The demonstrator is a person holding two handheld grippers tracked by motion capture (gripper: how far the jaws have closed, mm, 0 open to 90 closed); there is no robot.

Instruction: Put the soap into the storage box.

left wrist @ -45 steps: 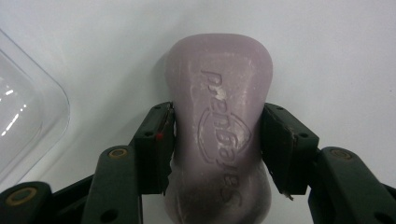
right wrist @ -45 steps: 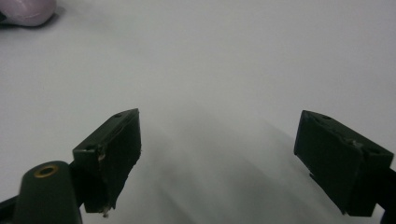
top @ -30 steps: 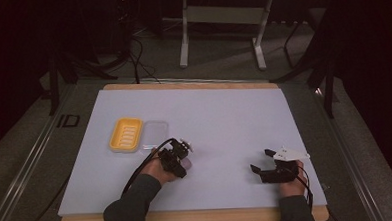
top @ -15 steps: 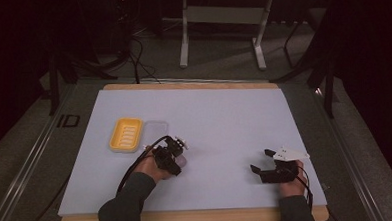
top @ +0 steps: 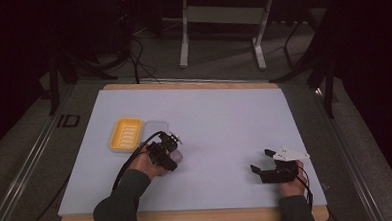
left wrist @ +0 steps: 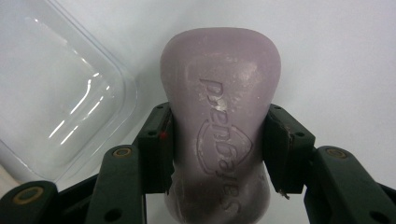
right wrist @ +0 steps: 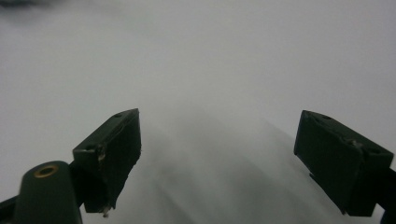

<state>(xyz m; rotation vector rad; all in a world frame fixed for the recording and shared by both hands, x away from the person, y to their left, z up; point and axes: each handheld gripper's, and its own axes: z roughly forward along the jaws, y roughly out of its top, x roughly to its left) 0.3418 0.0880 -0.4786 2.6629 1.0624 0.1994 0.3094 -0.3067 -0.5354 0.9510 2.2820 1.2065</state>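
Observation:
A purple soap bar with embossed lettering sits between the pads of my left gripper, which is shut on its sides. In the high view the left gripper is at the table's front left, with the soap bar showing pale at its tip. Just beyond it lie a yellow ribbed soap dish and a clear plastic lid. The clear lid lies close to the left of the soap. My right gripper rests at the front right, open; its jaws hold nothing.
A white sheet covers the wooden table. Beyond the far edge stand metal stand legs and cables on a dark floor. The right gripper looks down on bare white surface.
My left gripper with the soap has shifted a little left, toward the clear lid and yellow dish. The right gripper has stayed put.

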